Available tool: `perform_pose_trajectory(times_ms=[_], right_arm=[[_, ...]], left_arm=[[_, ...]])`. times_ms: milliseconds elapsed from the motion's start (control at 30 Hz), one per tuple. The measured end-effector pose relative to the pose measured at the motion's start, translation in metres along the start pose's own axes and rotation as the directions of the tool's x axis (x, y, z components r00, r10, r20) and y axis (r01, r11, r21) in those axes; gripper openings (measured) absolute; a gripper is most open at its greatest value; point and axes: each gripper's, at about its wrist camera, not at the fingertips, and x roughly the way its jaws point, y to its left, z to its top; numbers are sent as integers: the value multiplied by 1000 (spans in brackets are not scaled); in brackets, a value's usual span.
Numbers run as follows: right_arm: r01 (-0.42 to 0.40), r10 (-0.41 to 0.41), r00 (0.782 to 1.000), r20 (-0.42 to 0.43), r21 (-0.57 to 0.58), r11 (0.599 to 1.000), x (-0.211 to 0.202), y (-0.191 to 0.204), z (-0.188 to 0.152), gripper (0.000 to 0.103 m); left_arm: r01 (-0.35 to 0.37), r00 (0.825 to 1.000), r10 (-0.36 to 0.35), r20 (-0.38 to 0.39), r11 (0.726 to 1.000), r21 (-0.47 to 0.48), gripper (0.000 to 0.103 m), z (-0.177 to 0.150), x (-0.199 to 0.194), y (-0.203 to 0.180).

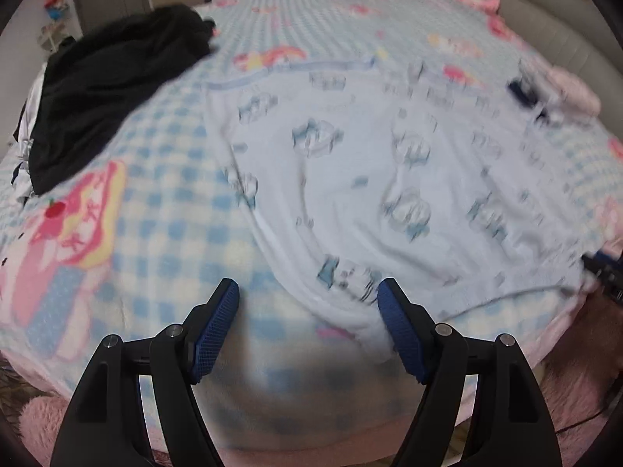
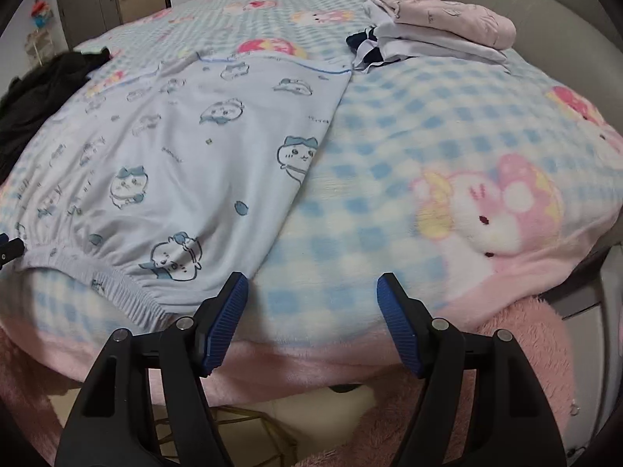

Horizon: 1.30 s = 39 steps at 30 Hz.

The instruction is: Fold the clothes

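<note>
Left wrist view, blurred: the left gripper point(image 1: 307, 292) hangs over the near edge of a blue-checked blanket point(image 1: 167, 179), jaws spread wide and empty, though the right finger's pad point(image 1: 397, 323) seems to touch the near hem of the pale blue printed garment point(image 1: 370, 155). That garment lies spread flat across the middle of the bed. A black garment point(image 1: 113, 89) sits heaped at the far left. Right wrist view: the right gripper point(image 2: 311, 292) is also released, grasping nothing, hovering over bare blanket point(image 2: 370, 194) just right of the printed garment point(image 2: 187, 148), whose elastic waistband point(image 2: 109, 276) faces the near edge. Folded clothes point(image 2: 436, 35) are stacked at the far right.
</note>
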Motion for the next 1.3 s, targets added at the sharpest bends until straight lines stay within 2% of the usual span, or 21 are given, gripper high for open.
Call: perform_pose_trajectory(times_ms=[67,100,167,267,400,500,533,633,733,833,900,1000,1033,1067,1100,1167,1300], right_arm=[[-126,127,992,-9,34,991,-3,-1,2,71],[-193,194,981,-23,45,980,-2,2,3,71],[-270,274,961,-45,72,960,3,9,6,71],[-267,273,959,-74,88,960,11,16,7,70],[-191,196,977,-85,58,980,12,17,6,68],[-104,105,992,-75,21,994,9,15,5,68],[-109,111,991,-71,26,994,8,14,5,68],[-199,203,977,-63,70,978,4,10,7,68],[-266,273,959,-73,92,960,5,14,9,68],[-267,271,956,-111,50,962,7,30,11,53],[-234,234,964,-128,17,972,9,39,11,53],[-240,243,961,-130,38,970,11,41,10,53],[-258,263,956,-131,51,965,11,40,11,48],[-271,277,952,-131,59,961,12,40,12,34],[-268,272,954,-130,48,962,13,43,16,29],[-270,271,956,-110,22,963,10,50,26,6],[-342,340,939,-50,-28,939,-4,68,55,4]], left_arm=[[97,994,-96,43,995,-11,76,7,-6,-5],[141,988,-140,60,990,-8,76,11,-8,-9],[171,983,-172,64,985,19,76,14,-2,-22],[176,983,-178,42,983,43,75,12,11,-34],[183,983,-184,11,980,74,73,9,29,-50],[189,982,-188,-12,977,97,72,7,42,-62],[203,979,-204,-4,975,84,72,6,40,-60],[270,962,-271,32,962,31,72,9,33,-49],[293,955,-292,46,956,-3,72,9,32,-42],[290,956,-290,49,957,6,72,10,29,-42],[290,956,-290,53,957,14,72,10,27,-43],[284,957,-285,51,959,11,72,10,24,-41],[275,960,-275,46,961,10,72,10,25,-40],[267,963,-267,44,964,7,72,10,25,-38],[272,961,-272,46,962,-3,72,10,25,-35],[284,958,-283,51,959,-23,72,10,23,-31],[297,953,-293,78,954,-33,72,10,17,-27]])
